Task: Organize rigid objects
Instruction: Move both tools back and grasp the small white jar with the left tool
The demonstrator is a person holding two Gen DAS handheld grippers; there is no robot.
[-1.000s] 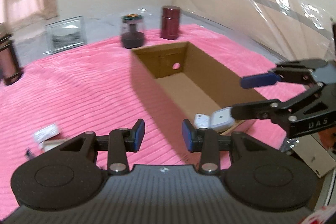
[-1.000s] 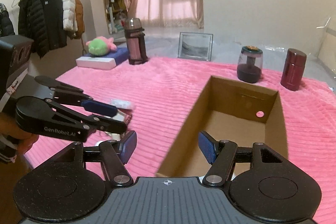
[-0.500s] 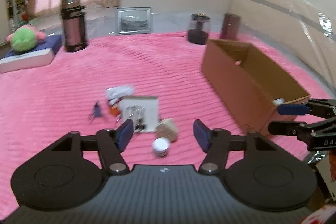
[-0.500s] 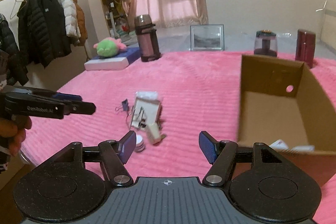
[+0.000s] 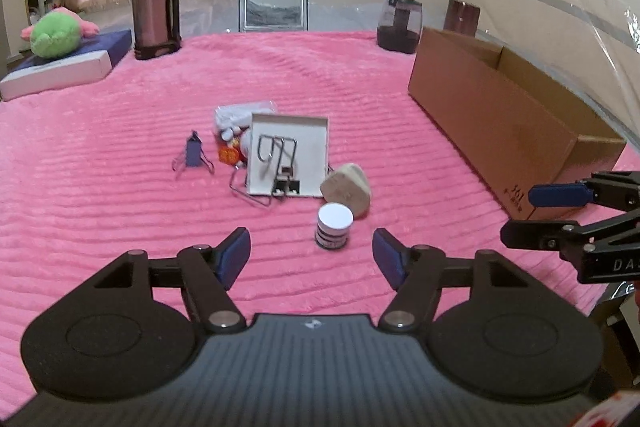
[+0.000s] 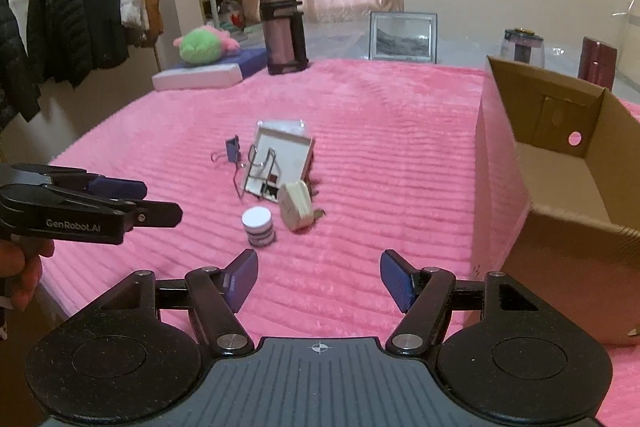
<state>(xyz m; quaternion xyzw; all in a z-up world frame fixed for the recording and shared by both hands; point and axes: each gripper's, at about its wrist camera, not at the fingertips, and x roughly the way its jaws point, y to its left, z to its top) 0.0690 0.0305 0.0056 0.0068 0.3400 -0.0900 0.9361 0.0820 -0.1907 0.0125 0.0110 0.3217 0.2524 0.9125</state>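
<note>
Small items lie in a pile on the pink blanket (image 5: 120,155): a white-capped round jar (image 5: 334,225) (image 6: 259,221), a beige wedge-shaped object (image 5: 347,188) (image 6: 295,205), a white tray (image 5: 304,143) (image 6: 286,147) with wire clips on it, a blue binder clip (image 5: 194,155) (image 6: 232,149) and a clear bag of small bits (image 5: 236,115). The open cardboard box (image 5: 500,115) (image 6: 560,163) stands to the right. My left gripper (image 5: 311,255) (image 6: 160,201) is open and empty, just short of the jar. My right gripper (image 6: 319,273) (image 5: 528,215) is open and empty, near the box's corner.
Along the far edge stand a tall thermos (image 5: 154,11), a picture frame (image 5: 274,7), a dark glass jar (image 5: 398,25) and a maroon canister (image 5: 462,17). A green plush (image 5: 52,35) lies on a flat box at far left. Coats (image 6: 80,23) hang at the left wall.
Both grippers have swung from over the box toward the pile and come lower. The left gripper's jaws stand wider than a second ago. The pile now lies straight ahead of both.
</note>
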